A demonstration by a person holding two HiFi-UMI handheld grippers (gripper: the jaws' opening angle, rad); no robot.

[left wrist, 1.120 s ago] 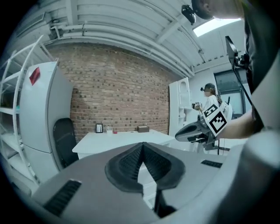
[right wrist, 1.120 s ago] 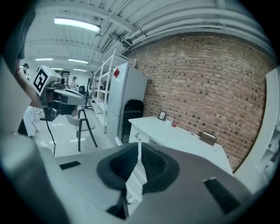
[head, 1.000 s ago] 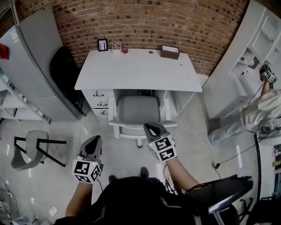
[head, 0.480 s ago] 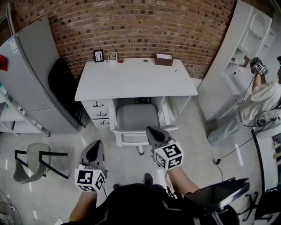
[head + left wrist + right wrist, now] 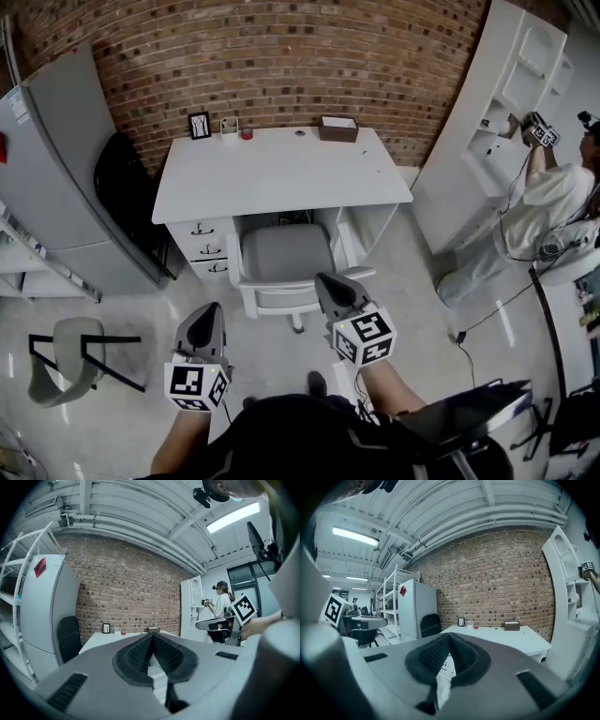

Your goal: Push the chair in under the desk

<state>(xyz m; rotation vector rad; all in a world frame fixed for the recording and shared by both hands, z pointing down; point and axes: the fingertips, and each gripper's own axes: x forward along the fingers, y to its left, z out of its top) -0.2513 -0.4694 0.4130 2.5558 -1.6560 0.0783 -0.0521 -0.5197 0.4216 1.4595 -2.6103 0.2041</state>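
Just ahead of the clenched, empty left gripper [image 5: 208, 317] and right gripper [image 5: 329, 283], the chair [image 5: 285, 253] is seen mostly under the desk [image 5: 281, 173]; it is best pushed squarely, evenly.

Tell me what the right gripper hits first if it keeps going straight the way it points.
Probably the backrest of the chair, just ahead of the right gripper. If it passes above that, the desk. Height is hard to judge here.
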